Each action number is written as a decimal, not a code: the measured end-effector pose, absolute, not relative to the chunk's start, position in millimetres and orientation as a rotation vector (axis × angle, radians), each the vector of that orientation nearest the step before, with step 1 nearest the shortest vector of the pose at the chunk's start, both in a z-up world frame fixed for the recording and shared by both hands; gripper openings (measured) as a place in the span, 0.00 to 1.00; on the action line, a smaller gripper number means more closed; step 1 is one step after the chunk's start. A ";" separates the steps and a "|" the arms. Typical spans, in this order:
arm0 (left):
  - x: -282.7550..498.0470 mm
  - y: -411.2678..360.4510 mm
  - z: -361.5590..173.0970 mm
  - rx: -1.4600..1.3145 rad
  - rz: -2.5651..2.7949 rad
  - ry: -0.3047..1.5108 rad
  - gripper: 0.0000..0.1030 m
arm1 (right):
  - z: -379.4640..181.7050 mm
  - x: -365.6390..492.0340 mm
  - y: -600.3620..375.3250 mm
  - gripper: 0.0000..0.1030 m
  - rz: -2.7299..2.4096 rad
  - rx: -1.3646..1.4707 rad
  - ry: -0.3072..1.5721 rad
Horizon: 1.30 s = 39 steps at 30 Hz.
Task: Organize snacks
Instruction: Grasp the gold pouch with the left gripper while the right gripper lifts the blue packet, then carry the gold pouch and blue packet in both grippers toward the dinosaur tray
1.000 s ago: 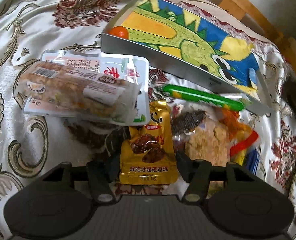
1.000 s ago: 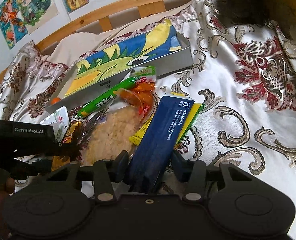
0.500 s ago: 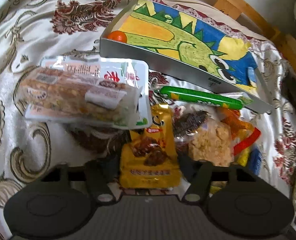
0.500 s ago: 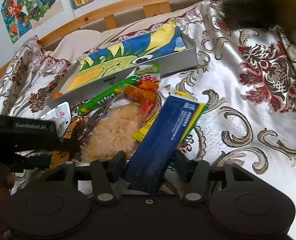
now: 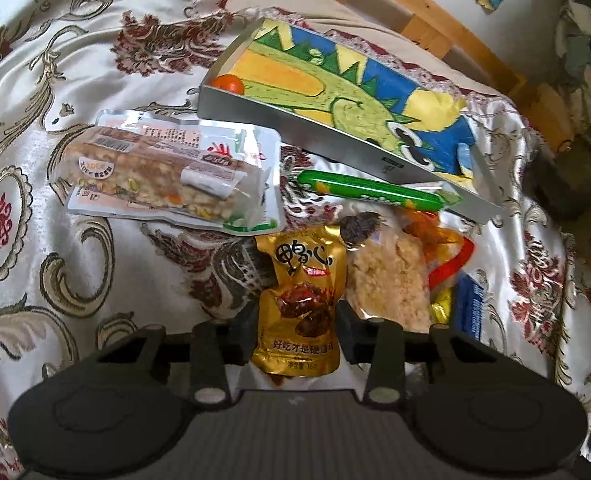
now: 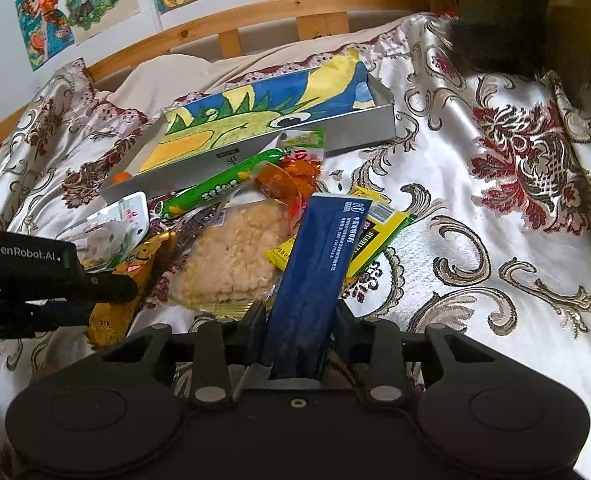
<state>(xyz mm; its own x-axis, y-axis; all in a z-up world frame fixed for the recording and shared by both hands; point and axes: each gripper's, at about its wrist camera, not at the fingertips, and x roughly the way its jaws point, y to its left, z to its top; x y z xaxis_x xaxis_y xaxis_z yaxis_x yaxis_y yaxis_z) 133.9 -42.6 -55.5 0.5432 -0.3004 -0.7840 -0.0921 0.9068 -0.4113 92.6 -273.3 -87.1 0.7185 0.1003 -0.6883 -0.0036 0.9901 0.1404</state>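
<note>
A gold snack pouch (image 5: 301,280) stands between the fingers of my left gripper (image 5: 297,332). The jaws are closing and the pads press its sides. In the right wrist view a long blue packet (image 6: 321,248) slants up from my right gripper (image 6: 299,328), whose jaws are also closing onto its lower end. A silver box (image 5: 295,120) lined with a dinosaur drawing lies behind the snack pile, with an orange ball (image 5: 229,82) in one corner. A green sausage stick (image 5: 367,192), a rice cracker (image 5: 391,284) and a clear nut-bar packet (image 5: 155,176) lie around the pouch.
Everything rests on a patterned satin bedspread (image 6: 475,208). A yellow packet (image 6: 379,240) and an orange bag (image 6: 295,180) lie beside the blue one. A wooden bed rail (image 6: 255,16) runs along the back. A dark bulky object (image 6: 495,40) sits at the back right.
Both pairs of jaws have narrowed onto their packets. The gold pouch has come up off the bedspread with the left gripper. The blue packet now tilts steeper in the right gripper.
</note>
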 end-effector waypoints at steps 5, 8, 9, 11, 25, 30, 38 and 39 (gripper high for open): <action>124.1 -51.6 -53.5 -0.408 -0.159 0.981 0.42 | -85.5 84.9 -265.9 0.33 0.075 0.076 0.744; 119.9 -56.5 -52.2 -0.388 -0.175 0.967 0.42 | -84.0 80.7 -260.1 0.32 0.076 0.025 0.717; 118.8 -57.9 -51.2 -0.381 -0.182 0.962 0.42 | -83.6 79.6 -258.9 0.32 0.077 0.014 0.708; 117.5 -60.5 -49.2 -0.377 -0.207 0.955 0.42 | -83.2 79.9 -258.3 0.31 0.085 0.008 0.701; 122.1 -54.6 -55.5 -0.413 -0.232 0.993 0.40 | -84.1 77.8 -243.9 0.28 0.047 -0.198 0.655; 116.6 -62.5 -46.8 -0.415 -0.272 0.984 0.40 | -78.6 76.1 -244.0 0.27 0.017 -0.286 0.615; 115.8 -69.2 -42.1 -0.396 -0.306 0.962 0.37 | -73.7 73.3 -245.0 0.27 0.009 -0.324 0.571; 115.2 -69.1 -43.9 -0.399 -0.304 0.965 0.36 | -73.8 73.6 -245.2 0.27 0.012 -0.322 0.571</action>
